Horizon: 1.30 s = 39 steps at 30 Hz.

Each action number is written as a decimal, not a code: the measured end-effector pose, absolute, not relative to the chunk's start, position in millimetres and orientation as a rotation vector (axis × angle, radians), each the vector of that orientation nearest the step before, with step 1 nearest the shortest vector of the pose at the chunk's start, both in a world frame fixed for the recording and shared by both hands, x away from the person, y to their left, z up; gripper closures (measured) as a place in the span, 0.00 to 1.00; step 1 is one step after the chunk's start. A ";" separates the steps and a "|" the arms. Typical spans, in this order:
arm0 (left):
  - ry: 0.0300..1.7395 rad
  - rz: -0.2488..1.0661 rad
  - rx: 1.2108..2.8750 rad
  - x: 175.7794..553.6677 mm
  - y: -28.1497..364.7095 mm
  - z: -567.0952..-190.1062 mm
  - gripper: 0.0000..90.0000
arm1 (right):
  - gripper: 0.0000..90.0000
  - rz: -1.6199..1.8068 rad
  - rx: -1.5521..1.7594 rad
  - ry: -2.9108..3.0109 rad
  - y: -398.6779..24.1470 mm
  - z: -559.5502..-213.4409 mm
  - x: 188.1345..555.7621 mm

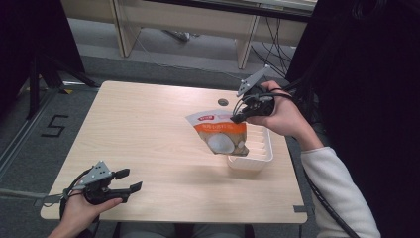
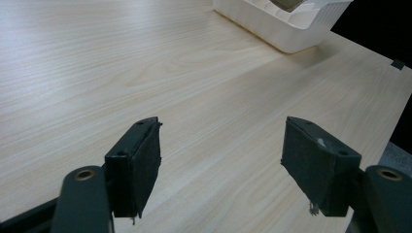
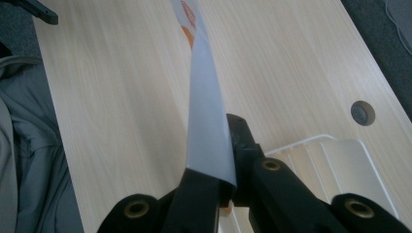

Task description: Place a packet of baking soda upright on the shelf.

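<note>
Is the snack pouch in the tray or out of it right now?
Out, mostly: the snack pouch hangs tilted from the right tongs, shut on its top edge, with its lower corner above the white tray.

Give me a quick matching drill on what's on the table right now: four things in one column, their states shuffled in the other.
Things:
1. snack pouch
2. white tray
3. left hand-held gripper
4. right hand-held gripper

States:
A. jaws apart, nothing between them
B. sits on the table's right side
C. hangs in the air, pinched by its top edge
D. jaws clamped shut on an edge

Pairs: 1-C, 2-B, 3-A, 4-D
</note>
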<state>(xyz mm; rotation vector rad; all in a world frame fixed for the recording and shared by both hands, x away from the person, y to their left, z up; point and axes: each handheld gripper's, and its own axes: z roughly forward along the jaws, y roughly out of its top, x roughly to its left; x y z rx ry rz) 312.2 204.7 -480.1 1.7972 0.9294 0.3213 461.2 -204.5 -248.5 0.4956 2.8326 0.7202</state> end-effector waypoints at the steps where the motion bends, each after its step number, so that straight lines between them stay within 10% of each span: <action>1: 0.931 0.321 1.798 312.1 204.7 -480.0 0.33 | 1.00 0.712 0.515 2.831 -206.3 -248.2 460.5; 39: 0.963 0.309 1.785 311.8 203.5 -480.6 0.33 | 1.00 0.644 0.583 2.822 -250.2 -248.1 466.0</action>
